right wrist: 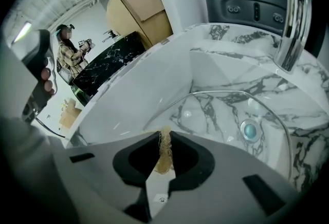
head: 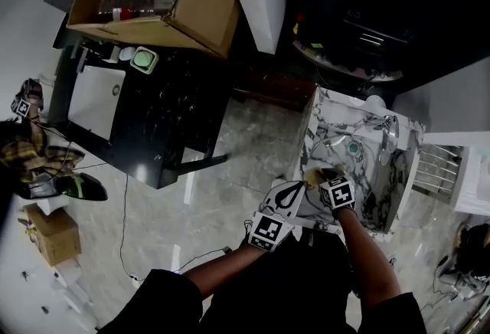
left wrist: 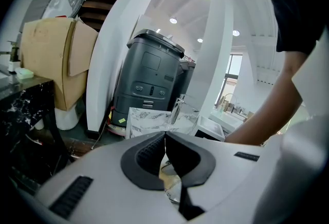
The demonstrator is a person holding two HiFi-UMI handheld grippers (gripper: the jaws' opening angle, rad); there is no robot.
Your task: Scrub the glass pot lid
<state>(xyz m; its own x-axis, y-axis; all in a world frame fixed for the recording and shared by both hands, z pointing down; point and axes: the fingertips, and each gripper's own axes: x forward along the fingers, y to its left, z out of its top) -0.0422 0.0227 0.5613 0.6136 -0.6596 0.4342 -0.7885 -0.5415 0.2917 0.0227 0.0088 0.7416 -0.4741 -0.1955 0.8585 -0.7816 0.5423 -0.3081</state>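
The glass pot lid [head: 335,152] stands tilted in the marble sink [head: 328,104], its metal rim [right wrist: 231,93] arcing across the basin. My left gripper [head: 301,185] is at the sink's near left edge, shut on the lid's rim; a bit of glass [left wrist: 175,193] shows under its closed jaws [left wrist: 165,138]. Just beside it, my right gripper [head: 320,175] is shut on a tan fibrous scrubber [right wrist: 164,150], whose tip [head: 312,174] is at the lid's near edge. The drain [right wrist: 250,129] shows through the glass.
A chrome faucet [right wrist: 290,22] rises at the sink's far side. A black marble table [head: 176,118] with a cardboard box [head: 153,3] stands left. A dark grey machine [left wrist: 149,79] is behind the sink. Another person [right wrist: 67,48] stands far left. A cable [head: 126,233] crosses the floor.
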